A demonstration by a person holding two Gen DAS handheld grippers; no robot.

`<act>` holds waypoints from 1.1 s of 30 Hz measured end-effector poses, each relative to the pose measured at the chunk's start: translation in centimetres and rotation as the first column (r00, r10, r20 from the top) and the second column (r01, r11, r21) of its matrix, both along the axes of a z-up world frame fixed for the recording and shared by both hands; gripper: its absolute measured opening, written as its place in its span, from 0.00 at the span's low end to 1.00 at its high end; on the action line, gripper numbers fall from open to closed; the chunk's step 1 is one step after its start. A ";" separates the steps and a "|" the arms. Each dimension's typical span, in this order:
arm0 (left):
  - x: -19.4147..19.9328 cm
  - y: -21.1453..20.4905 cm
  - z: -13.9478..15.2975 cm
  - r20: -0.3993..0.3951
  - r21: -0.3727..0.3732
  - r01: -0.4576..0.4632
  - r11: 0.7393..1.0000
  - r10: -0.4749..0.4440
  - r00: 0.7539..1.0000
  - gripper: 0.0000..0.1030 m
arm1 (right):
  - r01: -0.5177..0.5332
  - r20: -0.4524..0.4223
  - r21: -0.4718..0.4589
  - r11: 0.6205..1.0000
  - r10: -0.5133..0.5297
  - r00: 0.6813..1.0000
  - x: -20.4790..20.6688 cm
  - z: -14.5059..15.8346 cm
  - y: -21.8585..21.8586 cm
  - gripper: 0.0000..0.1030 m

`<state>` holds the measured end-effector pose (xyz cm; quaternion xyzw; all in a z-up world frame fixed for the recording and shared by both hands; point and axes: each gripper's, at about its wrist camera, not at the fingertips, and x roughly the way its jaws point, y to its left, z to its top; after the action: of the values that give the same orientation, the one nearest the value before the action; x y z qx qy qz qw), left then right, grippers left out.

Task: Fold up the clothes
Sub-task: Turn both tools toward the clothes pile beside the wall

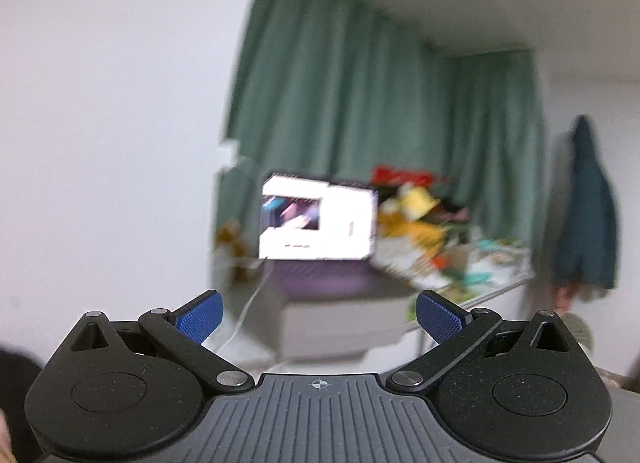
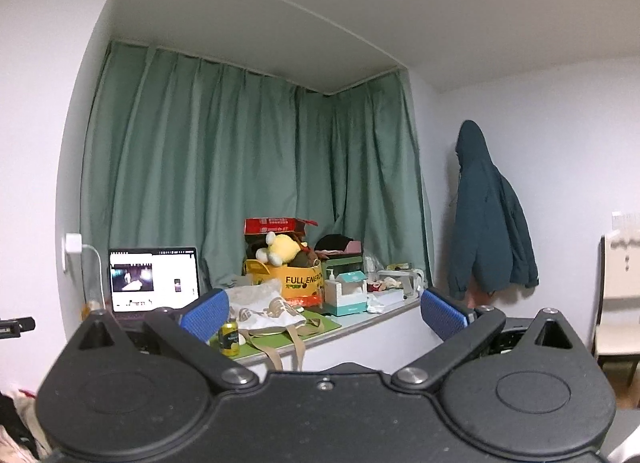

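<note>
- Clothes to fold: none sits between either claw's fingers; only a strip of pale and dark fabric [image 2: 16, 423] shows at the lower left edge of the right wrist view, below and left of the right gripper, too cropped to identify.
- Left gripper [image 1: 319, 315]: blue pads spread wide apart, nothing held. View is motion-blurred.
- Right gripper [image 2: 325, 313]: blue pads spread wide apart, nothing held. View is sharp.
- Both claws point level across the room at a green curtain [image 2: 240, 167], well apart from it.
- Ahead of the right gripper, beyond its fingers: a cluttered table [image 2: 360, 323].
- On it, past the left finger: an open laptop [image 2: 154, 279] with lit screen.
- A yellow can [image 2: 229, 337] appears just beside the left pad, standing upright on a green mat.
- Centre, between the fingers in view: a cloth tote bag [image 2: 272, 311], straps hanging over the table edge; behind it a yellow box [image 2: 300, 283] holding a yellow plush toy [image 2: 280, 249].
- Up and right of the right finger: a dark teal jacket [image 2: 488, 223] hangs on the white wall.
- Far right: a pale chair [image 2: 618, 303].
- Left wrist view shows the same laptop [image 1: 318, 219] and jacket [image 1: 590, 215], blurred.
</note>
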<state>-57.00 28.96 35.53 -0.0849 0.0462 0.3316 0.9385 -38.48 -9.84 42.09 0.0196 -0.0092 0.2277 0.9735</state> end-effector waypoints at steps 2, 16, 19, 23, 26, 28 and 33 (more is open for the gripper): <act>0.7 1.6 -1.0 -0.010 -0.044 -0.022 0.999 0.021 1.000 1.00 | -0.016 -0.012 0.021 1.000 0.017 1.000 -0.1 -0.4 0.3 1.00; 2.1 6.1 -7.2 -0.186 -0.075 -0.425 0.902 0.406 0.895 1.00 | -0.244 -0.210 0.039 0.969 0.247 0.946 8.6 -5.0 3.6 1.00; 2.6 6.0 -8.4 -0.246 0.005 -0.490 0.872 0.476 0.844 1.00 | -0.274 -0.218 0.076 0.959 0.284 0.934 9.7 -5.5 3.8 1.00; 5.0 6.0 -11.1 -0.315 0.083 -0.505 0.859 0.504 0.804 1.00 | -0.283 -0.252 0.044 0.958 0.285 0.925 10.4 -6.3 5.0 1.00; 4.9 6.1 -12.7 -0.341 0.055 -0.523 0.850 0.509 0.791 0.95 | -0.304 -0.297 -0.023 0.952 0.283 0.912 9.9 -6.7 6.3 1.00; 4.4 7.0 -13.8 -0.341 -0.017 -0.540 0.842 0.503 0.794 0.91 | -0.314 -0.289 -0.041 0.949 0.289 0.913 8.7 -6.8 6.5 1.00; 2.6 9.2 -16.1 -0.326 -0.053 -0.657 0.752 0.609 0.723 0.52 | -0.326 -0.249 -0.071 0.943 0.300 0.921 5.6 -7.3 6.9 1.00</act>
<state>-54.36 38.20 19.46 -0.1237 0.1779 0.6365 0.7402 -32.91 -2.89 34.75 -0.0064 0.1217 0.3767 0.9183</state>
